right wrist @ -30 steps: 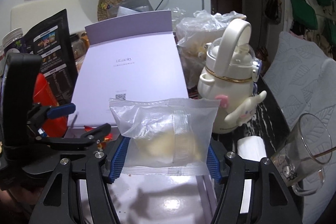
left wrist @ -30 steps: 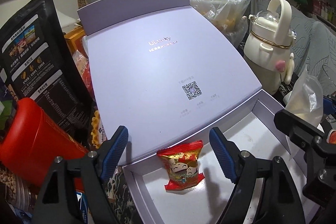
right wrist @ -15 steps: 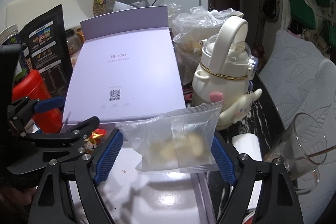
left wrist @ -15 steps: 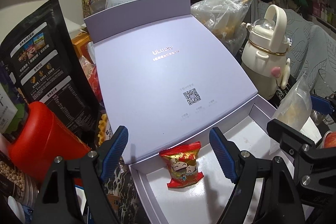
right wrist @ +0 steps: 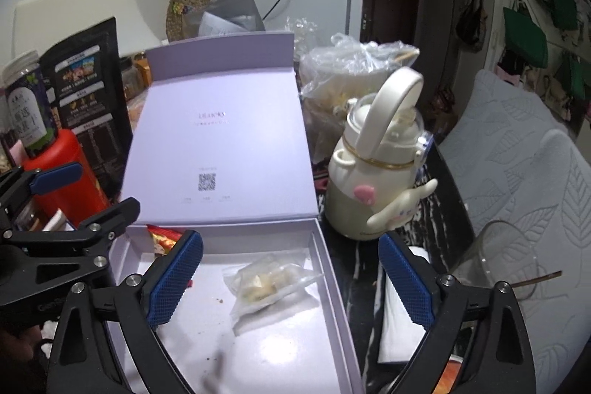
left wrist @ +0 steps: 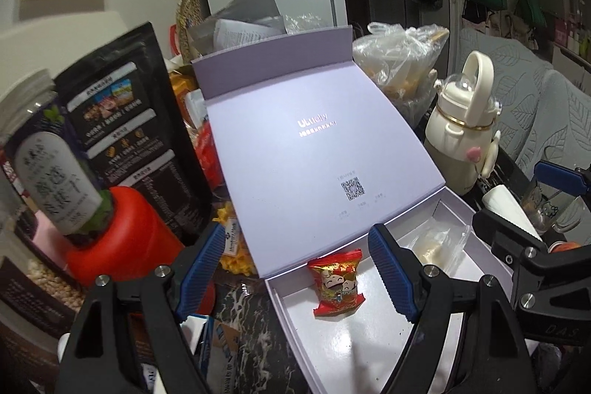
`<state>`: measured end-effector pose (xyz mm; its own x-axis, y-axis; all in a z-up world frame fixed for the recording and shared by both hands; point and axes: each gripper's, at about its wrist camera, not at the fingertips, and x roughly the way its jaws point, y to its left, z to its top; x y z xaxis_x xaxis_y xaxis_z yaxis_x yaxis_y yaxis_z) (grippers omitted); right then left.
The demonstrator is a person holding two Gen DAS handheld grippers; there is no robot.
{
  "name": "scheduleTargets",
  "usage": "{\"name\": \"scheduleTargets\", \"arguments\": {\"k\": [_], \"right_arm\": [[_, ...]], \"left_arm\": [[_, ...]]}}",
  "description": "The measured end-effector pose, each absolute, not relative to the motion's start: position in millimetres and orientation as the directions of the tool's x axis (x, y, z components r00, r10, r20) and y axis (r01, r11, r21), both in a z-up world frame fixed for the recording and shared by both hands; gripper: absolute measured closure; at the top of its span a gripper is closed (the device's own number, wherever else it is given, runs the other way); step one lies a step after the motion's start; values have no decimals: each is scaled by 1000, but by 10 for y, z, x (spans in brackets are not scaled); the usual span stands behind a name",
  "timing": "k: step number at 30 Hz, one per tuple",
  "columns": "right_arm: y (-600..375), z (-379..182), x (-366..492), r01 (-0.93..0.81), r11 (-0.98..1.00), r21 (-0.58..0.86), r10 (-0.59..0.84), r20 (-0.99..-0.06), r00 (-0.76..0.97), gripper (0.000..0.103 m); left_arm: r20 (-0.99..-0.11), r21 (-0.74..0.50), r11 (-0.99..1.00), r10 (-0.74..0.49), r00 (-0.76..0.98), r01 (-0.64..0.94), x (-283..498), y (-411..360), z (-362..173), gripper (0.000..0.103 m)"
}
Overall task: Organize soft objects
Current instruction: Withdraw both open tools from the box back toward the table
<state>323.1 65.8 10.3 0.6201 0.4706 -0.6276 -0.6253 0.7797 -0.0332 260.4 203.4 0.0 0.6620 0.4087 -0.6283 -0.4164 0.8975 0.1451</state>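
Note:
A lilac box (left wrist: 295, 316) lies open, its lid (left wrist: 317, 154) leaning back. A red snack packet (left wrist: 337, 282) lies near the box's far left corner; it also shows in the right wrist view (right wrist: 162, 237). A clear packet with a pale pastry (right wrist: 271, 283) lies on the box floor by the right wall; it also shows in the left wrist view (left wrist: 437, 246). My left gripper (left wrist: 295, 277) is open above the red packet. My right gripper (right wrist: 290, 283) is open and empty, above the clear packet.
A cream kettle-shaped bottle (right wrist: 376, 168) stands right of the box, with a glass (right wrist: 495, 264) and a white napkin (right wrist: 402, 312) nearer. A plastic bag (right wrist: 347, 76) sits behind. A red container (left wrist: 122, 239), a black pouch (left wrist: 129, 128) and a jar (left wrist: 48, 172) crowd the left.
My right gripper opened and let go of the clear pastry packet, which now lies in the box. Both grippers pulled back and up a little.

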Motion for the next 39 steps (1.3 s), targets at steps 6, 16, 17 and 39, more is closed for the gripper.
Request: {"name": "scheduleTargets", "arguments": {"k": [6, 16, 17, 39], "right_arm": [[564, 381, 3026, -622, 782, -37, 487, -587, 647, 6], [335, 880, 2582, -611, 790, -54, 504, -510, 697, 6], [300, 932, 2520, -608, 792, -58, 503, -503, 703, 6], [-359, 1421, 1473, -566, 821, -79, 496, -393, 774, 6]], "left_arm": [[-587, 137, 891, 426, 689, -433, 2372, 1997, 284, 23], [-524, 120, 893, 427, 737, -433, 1967, 1813, 691, 23], [-518, 119, 894, 426, 742, -431, 1928, 1791, 727, 23], [-440, 88, 923, 374, 817, -375, 1094, 1288, 1157, 6]]}}
